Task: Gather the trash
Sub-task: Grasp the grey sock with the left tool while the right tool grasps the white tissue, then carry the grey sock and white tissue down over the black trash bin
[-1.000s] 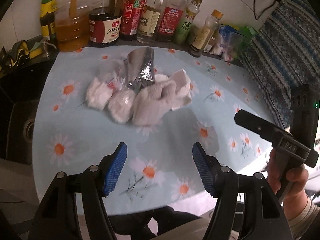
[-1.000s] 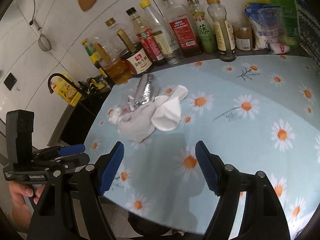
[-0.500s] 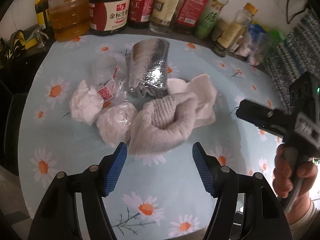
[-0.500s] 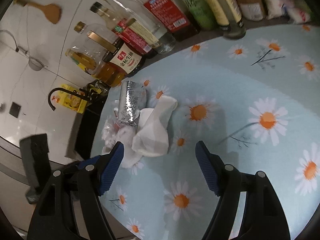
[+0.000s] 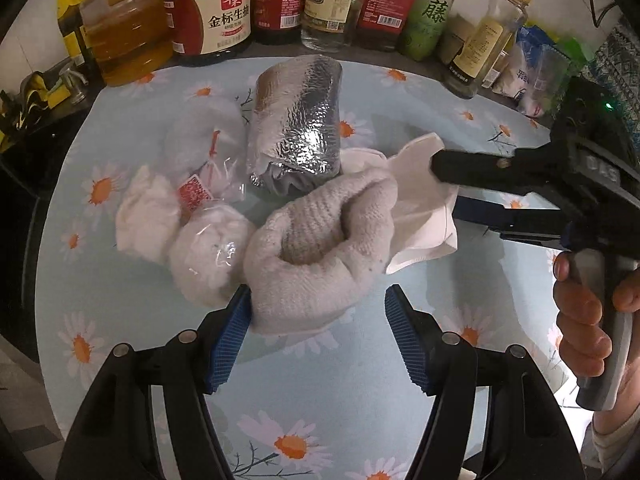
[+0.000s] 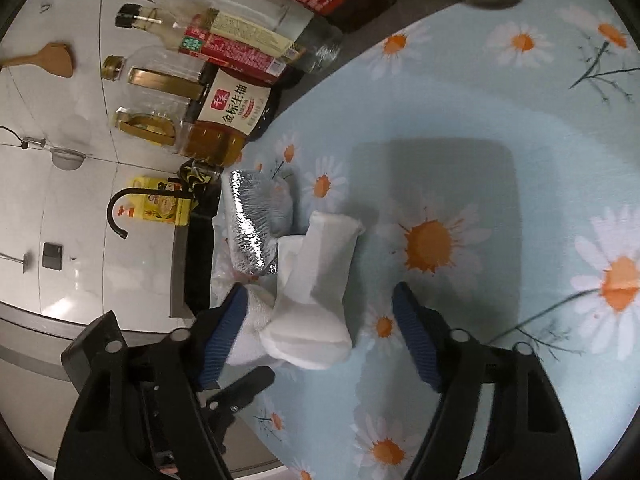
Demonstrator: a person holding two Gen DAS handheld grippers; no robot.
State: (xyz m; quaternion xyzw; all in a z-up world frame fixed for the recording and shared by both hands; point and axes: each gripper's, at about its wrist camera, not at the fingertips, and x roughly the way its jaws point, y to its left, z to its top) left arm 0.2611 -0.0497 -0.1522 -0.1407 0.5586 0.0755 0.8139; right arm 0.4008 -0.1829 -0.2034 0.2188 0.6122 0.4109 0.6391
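Reaching step: the left gripper (image 5: 316, 336), jaws apart, straddles the towel (image 5: 320, 248) at the pile's 6 o'clock. The right gripper (image 6: 320, 320), also apart, flanks the napkin (image 6: 320, 280) at 3 o'clock. Next, I judge: close and lift.

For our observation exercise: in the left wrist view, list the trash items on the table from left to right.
White tissue wad → plastic-wrapped wad → grey towel → white paper. The foil bag lies behind them, so it is left out.
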